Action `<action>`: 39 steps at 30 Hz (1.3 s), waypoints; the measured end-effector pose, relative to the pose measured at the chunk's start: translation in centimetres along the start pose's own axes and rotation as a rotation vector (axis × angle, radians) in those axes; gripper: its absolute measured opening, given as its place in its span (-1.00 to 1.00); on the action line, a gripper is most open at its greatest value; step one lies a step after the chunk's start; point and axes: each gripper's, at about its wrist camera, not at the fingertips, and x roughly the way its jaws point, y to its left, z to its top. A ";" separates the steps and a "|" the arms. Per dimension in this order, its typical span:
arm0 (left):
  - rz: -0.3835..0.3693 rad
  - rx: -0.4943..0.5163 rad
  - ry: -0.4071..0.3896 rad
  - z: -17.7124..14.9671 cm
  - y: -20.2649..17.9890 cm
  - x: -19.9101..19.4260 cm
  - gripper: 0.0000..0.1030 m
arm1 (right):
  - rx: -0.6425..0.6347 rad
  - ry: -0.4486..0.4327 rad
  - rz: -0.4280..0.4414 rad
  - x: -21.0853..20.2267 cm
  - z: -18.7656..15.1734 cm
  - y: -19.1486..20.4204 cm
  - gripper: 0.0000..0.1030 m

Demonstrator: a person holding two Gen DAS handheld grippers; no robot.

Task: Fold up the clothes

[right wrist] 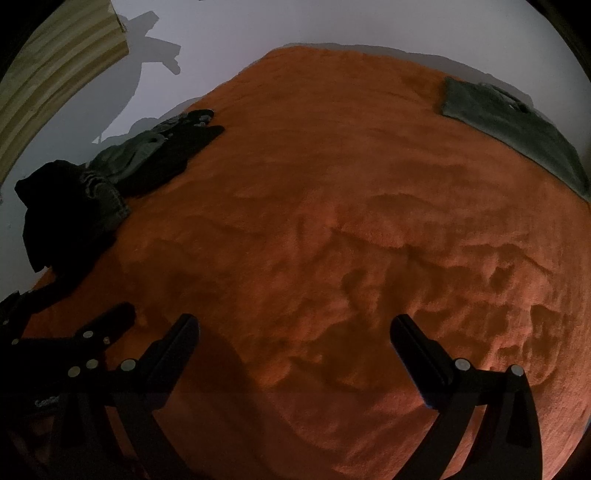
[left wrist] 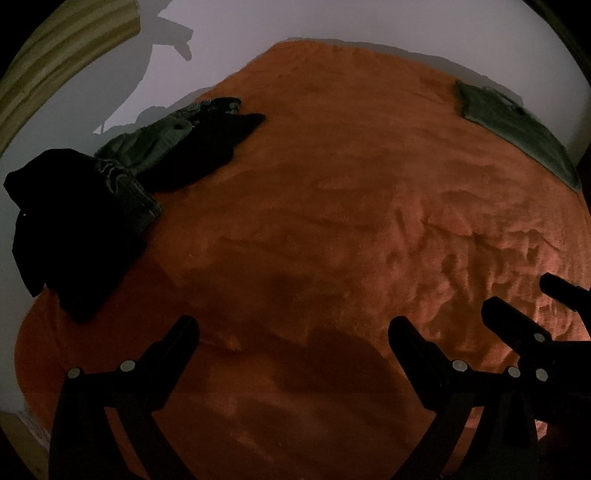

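A heap of unfolded clothes (left wrist: pixel 122 162) lies along the left edge of an orange blanket (left wrist: pixel 314 184): a black garment (left wrist: pixel 66 229) nearest, then a green one (left wrist: pixel 155 142), then more dark pieces. The same heap (right wrist: pixel 110 173) shows in the right wrist view. A flat grey-green garment (left wrist: pixel 517 129) rests at the far right edge, also the flat garment (right wrist: pixel 517 125). My left gripper (left wrist: pixel 293 328) hangs open over bare blanket, holding nothing. My right gripper (right wrist: pixel 293 326) is likewise open and empty above the blanket (right wrist: pixel 332 221). Each gripper appears at the edge of the other's view.
A pale wall (left wrist: pixel 332 18) rises behind the bed, with shadows cast on it. A striped curtain (left wrist: pixel 55 62) hangs at the upper left. The blanket's near part is wrinkled on the right.
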 end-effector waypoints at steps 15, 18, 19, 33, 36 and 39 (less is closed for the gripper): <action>0.003 0.008 0.008 0.9 -0.1 -0.4 0.99 | 0.016 0.001 0.011 0.3 -0.4 -0.6 1.00; -0.003 -0.003 0.008 0.8 -0.3 -0.3 0.99 | 0.018 0.002 0.011 0.3 -0.3 -0.7 1.00; -0.006 -0.006 0.011 1.0 -0.3 -0.3 0.99 | 0.019 0.003 0.011 0.3 -0.2 -0.7 1.00; -0.017 -0.017 0.016 0.3 -0.1 0.3 0.99 | 0.020 0.010 0.010 0.3 -0.2 -0.7 1.00; -0.019 -0.017 0.015 -0.1 -0.1 0.5 0.99 | 0.014 0.011 0.005 0.2 -0.2 -0.5 1.00; -0.020 -0.019 0.017 -0.1 0.1 0.5 0.99 | 0.002 0.008 -0.001 0.2 -0.2 -0.2 1.00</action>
